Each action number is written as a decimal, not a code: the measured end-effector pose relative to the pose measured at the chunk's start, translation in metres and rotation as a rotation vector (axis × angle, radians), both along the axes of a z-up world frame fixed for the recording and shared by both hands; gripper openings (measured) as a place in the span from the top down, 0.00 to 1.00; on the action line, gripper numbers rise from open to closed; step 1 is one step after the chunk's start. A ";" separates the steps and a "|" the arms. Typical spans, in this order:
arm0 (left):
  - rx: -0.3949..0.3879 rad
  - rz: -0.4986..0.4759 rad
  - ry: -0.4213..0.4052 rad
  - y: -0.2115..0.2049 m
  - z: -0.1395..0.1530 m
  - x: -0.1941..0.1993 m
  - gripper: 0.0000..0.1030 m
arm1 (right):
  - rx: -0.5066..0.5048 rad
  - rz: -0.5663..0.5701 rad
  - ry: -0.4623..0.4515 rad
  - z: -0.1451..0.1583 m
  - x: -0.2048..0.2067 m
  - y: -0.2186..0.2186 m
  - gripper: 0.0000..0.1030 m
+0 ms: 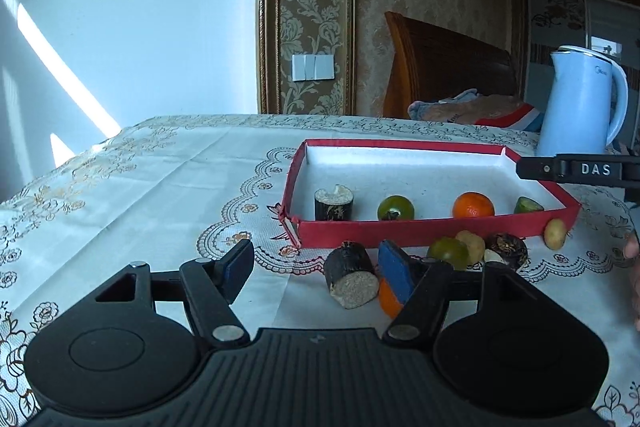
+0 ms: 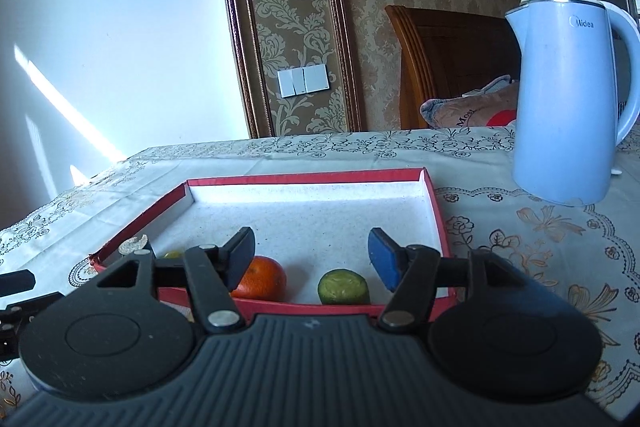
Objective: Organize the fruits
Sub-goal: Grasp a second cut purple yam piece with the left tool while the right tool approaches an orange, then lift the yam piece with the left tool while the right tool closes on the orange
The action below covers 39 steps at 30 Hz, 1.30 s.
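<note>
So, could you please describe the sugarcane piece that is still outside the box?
Find the red box on the tablecloth. In front of its near wall lies a row of loose fruit; the sugarcane piece is leftmost, a dark cylinder lying on its side, pale cut end showing.

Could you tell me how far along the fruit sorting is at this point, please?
Partly done. In the red box already sit a sugarcane piece, a green fruit, an orange and a cut green piece. Both grippers, left and right, are open and empty. Several pieces, including a sugarcane chunk, remain on the tablecloth.
</note>
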<state>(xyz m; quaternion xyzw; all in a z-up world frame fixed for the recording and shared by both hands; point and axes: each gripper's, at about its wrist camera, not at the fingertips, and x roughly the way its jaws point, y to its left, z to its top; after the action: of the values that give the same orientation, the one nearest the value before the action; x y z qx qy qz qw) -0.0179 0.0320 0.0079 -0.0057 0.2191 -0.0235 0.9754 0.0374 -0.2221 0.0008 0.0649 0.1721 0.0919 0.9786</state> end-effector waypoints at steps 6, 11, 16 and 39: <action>-0.068 0.053 0.109 0.000 -0.009 0.033 0.34 | -0.001 0.006 0.003 0.000 0.000 0.000 0.41; -0.105 0.071 0.177 0.001 -0.017 0.046 0.36 | 0.002 0.009 0.004 0.001 0.000 0.000 0.33; -0.145 0.064 0.190 0.002 -0.018 0.047 0.50 | 0.002 0.006 -0.005 0.001 -0.001 0.001 0.32; -0.206 0.251 0.007 0.043 -0.008 0.023 0.68 | -0.114 0.457 -0.067 0.010 -0.056 0.068 0.32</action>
<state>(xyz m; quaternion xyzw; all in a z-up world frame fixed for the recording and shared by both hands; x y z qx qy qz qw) 0.0056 0.0750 -0.0001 -0.1330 0.2166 0.0765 0.9641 -0.0184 -0.1545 0.0109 -0.0341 0.1546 0.3035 0.9396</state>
